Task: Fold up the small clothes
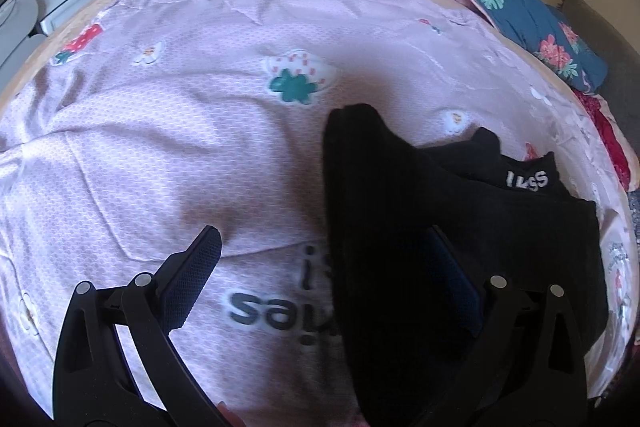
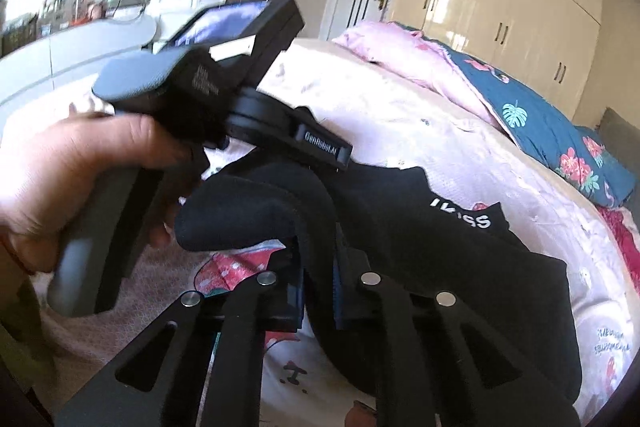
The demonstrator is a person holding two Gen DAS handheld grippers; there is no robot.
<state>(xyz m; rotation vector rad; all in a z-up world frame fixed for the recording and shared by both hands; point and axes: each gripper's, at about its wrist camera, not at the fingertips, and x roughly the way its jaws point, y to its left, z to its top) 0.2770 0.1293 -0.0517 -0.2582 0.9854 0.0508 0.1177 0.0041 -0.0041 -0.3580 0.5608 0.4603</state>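
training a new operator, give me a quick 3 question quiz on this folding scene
1. True or false: the right gripper is shut on the black garment.
2. The left gripper is: A open, B shut, C out of view.
3. What white lettering shows on the garment?

Key: 1 true. 2 A: its fingers stand wide apart, with black cloth draped over one. 3 "SSIKI", on the far edge, above the pink bedsheet.

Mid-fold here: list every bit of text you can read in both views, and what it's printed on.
"GenRobot.AI": plate on the left claw's body.
"SS!KI", roughly, seen inverted: white letters on the black garment.
Large grey letters on the pink bedsheet: upside down, partly covered, unreadable.
Small print at sheet edge: too blurred.
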